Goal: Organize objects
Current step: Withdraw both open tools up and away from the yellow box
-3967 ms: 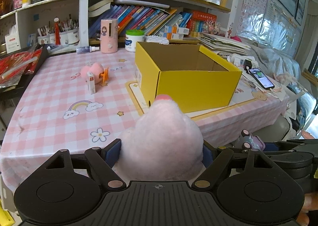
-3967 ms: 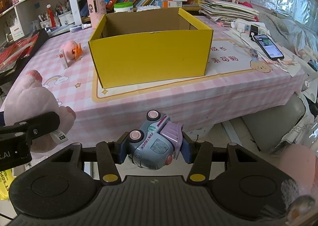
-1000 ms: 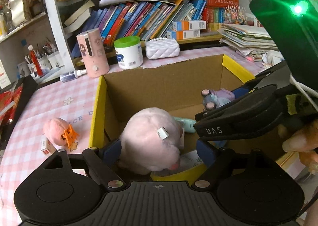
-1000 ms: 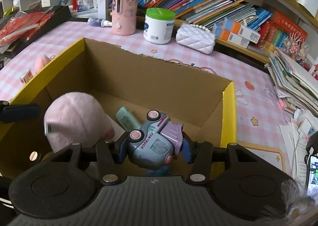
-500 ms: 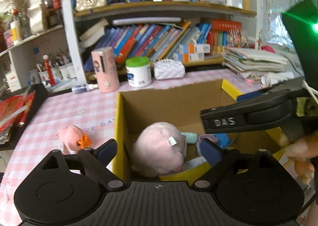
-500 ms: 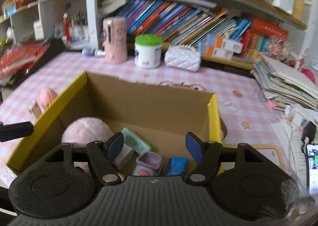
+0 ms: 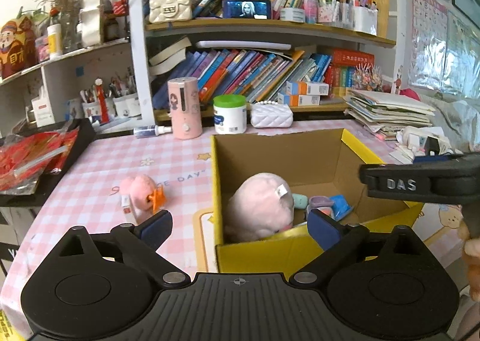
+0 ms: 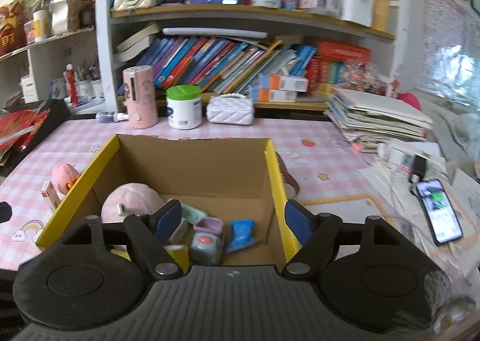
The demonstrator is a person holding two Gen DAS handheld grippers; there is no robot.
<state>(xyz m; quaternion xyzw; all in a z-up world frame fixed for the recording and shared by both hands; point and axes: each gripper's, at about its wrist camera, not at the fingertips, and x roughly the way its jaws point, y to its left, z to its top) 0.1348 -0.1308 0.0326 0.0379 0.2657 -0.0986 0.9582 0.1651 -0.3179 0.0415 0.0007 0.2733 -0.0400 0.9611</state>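
Note:
A yellow cardboard box point(image 7: 354, 146) point(image 8: 277, 173) stands open on the pink checked table. Inside lie a pink plush toy point(image 7: 259, 206) point(image 8: 132, 201), a toy truck point(image 8: 208, 240) point(image 7: 321, 201), a blue piece point(image 8: 243, 234) and a mint-green item point(image 8: 193, 213). My left gripper point(image 7: 240, 225) is open and empty, held in front of the box's near wall. My right gripper point(image 8: 232, 219) is open and empty above the box's near side; its body shows at the right in the left wrist view point(image 7: 420, 183). A small pink plush with an orange clip point(image 7: 141, 191) point(image 8: 64, 174) and a small carton point(image 7: 127, 209) lie left of the box.
At the table's back stand a pink cylinder point(image 7: 183, 111), a green-lidded jar point(image 7: 229, 113) and a white quilted purse point(image 7: 271, 114), before bookshelves. A black tray with red packets point(image 7: 39, 155) is at the left. Stacked papers point(image 8: 378, 119) and a phone point(image 8: 439, 215) lie at the right.
Both grippers have let go: the pink plush and the toy truck now lie in the box. Both grippers have pulled back and up from the box, jaws open.

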